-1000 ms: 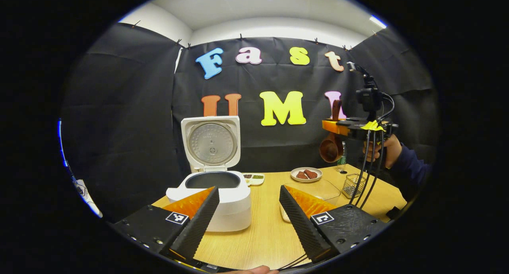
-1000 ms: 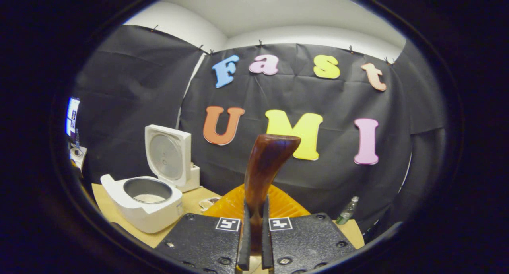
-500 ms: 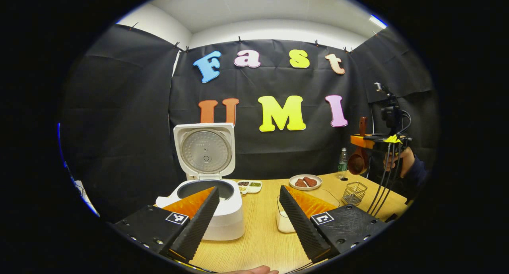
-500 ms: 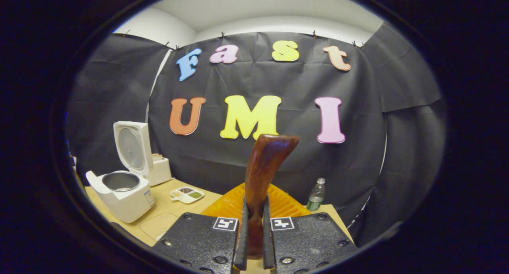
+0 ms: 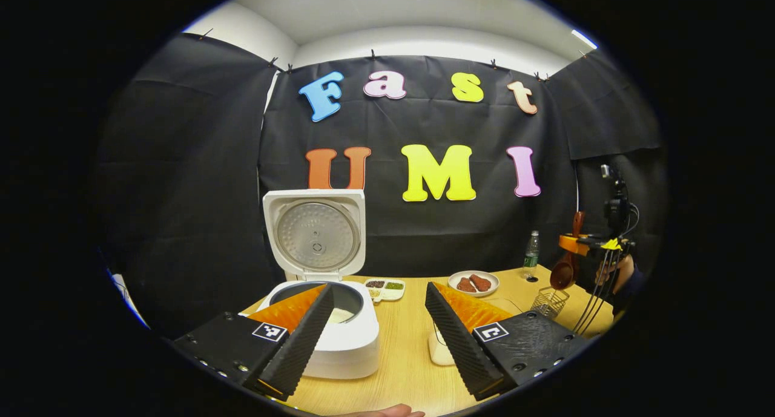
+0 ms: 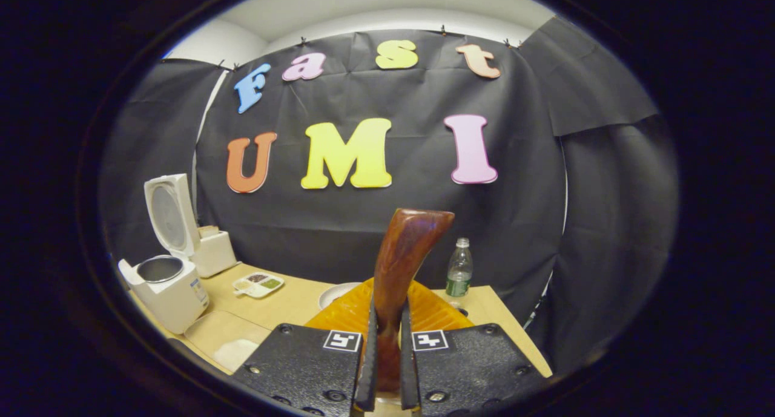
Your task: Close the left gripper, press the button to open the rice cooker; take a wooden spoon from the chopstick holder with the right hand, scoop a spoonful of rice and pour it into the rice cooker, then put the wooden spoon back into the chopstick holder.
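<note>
**Two grippers, one spoon aloft**

Left gripper view: your left gripper [image 5: 378,326] stands with fingers spread wide over the table [image 5: 399,368]; the white rice cooker [image 5: 330,320] sits lid-up. Far right, the glossy brown wooden spoon [image 5: 566,272] hangs bowl-down above the wire chopstick holder [image 5: 549,302].

Right gripper view: your right gripper [image 6: 385,368] clamps the spoon's upright handle.

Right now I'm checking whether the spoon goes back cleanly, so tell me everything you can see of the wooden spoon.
The wooden spoon is dark reddish-brown, glossy wood with a curved handle that flares at its end. The right hand-held gripper is shut on the handle, both fingers pressing it, handle end pointing up. In the left gripper view the wooden spoon hangs bowl-down, its deep rounded bowl just above the wire chopstick holder, not yet inside. Whether rice clings to it cannot be told.
</note>
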`<state>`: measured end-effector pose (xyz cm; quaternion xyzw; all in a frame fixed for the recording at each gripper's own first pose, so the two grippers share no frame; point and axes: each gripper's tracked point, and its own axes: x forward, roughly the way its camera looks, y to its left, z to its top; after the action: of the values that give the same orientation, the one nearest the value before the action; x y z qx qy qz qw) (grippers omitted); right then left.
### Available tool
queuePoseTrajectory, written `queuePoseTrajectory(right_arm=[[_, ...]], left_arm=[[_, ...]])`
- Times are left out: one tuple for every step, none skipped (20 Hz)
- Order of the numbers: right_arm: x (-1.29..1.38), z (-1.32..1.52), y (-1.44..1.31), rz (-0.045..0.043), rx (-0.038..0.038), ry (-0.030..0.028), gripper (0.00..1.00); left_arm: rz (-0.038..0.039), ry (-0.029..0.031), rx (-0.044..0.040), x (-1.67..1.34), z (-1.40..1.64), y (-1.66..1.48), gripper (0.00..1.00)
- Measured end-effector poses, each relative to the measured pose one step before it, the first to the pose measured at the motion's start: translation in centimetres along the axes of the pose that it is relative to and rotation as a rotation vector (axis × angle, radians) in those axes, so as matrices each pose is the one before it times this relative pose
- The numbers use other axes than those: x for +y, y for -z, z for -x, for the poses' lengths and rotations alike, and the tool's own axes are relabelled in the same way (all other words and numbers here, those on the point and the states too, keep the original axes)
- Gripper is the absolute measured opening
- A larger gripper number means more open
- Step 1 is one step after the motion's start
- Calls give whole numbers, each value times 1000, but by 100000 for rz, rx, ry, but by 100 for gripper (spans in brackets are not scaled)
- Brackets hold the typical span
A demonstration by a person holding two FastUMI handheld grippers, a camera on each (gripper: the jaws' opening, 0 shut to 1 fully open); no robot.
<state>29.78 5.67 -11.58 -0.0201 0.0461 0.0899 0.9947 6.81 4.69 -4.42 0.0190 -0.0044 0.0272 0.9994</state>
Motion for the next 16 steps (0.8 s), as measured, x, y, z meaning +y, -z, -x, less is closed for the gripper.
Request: queuePoseTrajectory(right_arm=[[-217,-541,686,-579,2007,-103,19],[-27,-483,1036,-500,2590,-400,20],[-394,-159,567,293,2243,1045,21],[-769,-124,115,643,242,2090,23],[-561,204,-519,416,-1711,1545,31],[-575,337,-453,923,-1982,2412,34],[-435,712,-652,1219,-1869,1759,53],[-384,806,-531,1224,-2168,1543,62],[-408,592,-671,463,-1602,1847,76],[-402,530,-407,-477,-1085,1404,90],[-74,665,-340,-1083,-467,459,95],[64,772,-103,-1092,503,216,98],[-131,837,-121,-915,619,291,98],[-236,694,-134,-1088,417,777,99],[67,741,-82,-848,695,-267,99],[258,947,149,-1199,480,-1253,99]], left_arm=[[1141,793,171,172,-622,-283,96],[1650,817,966,241,-668,53,96],[1654,240,317,367,-683,-315,96],[1053,-289,21,601,-538,-554,96],[473,-341,-435,556,-543,-584,96],[25,-347,-341,489,-686,-422,96],[-114,-520,219,492,-647,-402,95],[-653,-279,462,405,-656,-304,95],[-766,241,313,468,-437,-347,94],[-466,-585,472,473,-608,-148,94],[-332,-773,969,553,-430,-242,94],[-149,-406,54,275,-316,-370,94],[305,-286,-492,332,-334,-493,94],[236,-326,-469,332,-272,-532,94],[194,-275,-49,388,-451,-469,94],[215,1340,-148,45,-353,-404,94]])
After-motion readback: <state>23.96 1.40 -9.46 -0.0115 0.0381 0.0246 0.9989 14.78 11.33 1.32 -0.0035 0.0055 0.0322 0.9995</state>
